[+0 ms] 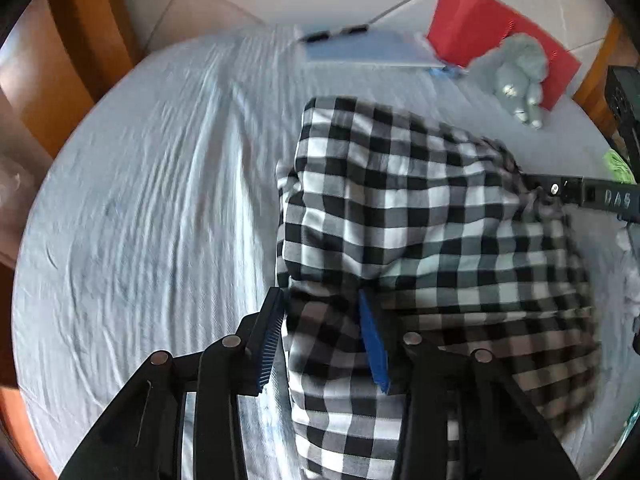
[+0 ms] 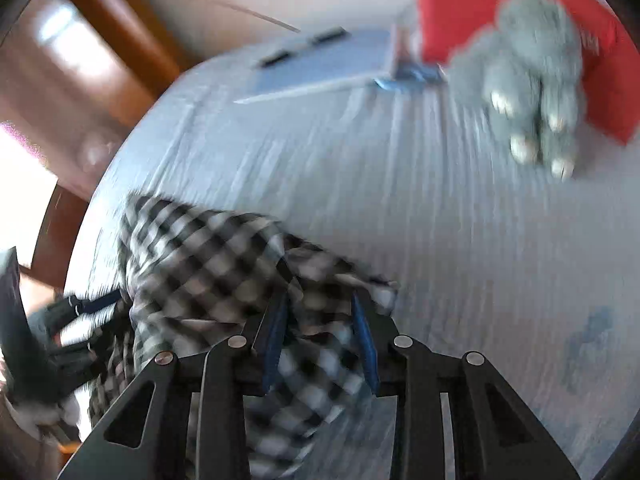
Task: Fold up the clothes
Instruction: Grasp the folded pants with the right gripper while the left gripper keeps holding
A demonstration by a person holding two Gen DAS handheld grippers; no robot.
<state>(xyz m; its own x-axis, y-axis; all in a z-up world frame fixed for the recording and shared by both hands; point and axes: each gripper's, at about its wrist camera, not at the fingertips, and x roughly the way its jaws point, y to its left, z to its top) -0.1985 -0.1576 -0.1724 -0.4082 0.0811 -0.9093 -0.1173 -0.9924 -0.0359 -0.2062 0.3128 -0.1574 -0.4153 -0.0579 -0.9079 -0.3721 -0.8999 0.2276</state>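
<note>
Left gripper [image 1: 320, 300] part-open, astride checked garment [image 1: 400, 208], pads not pressing; right gripper [image 2: 320, 300] closed on bunched far edge; garment's long axis spans 2 grippers.

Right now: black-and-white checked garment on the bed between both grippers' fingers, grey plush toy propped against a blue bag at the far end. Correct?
Not quite. The bag is red, not blue, clearest in the left wrist view. The rest holds: the checked garment lies on the bed, with the grey plush toy at the far end.
</note>
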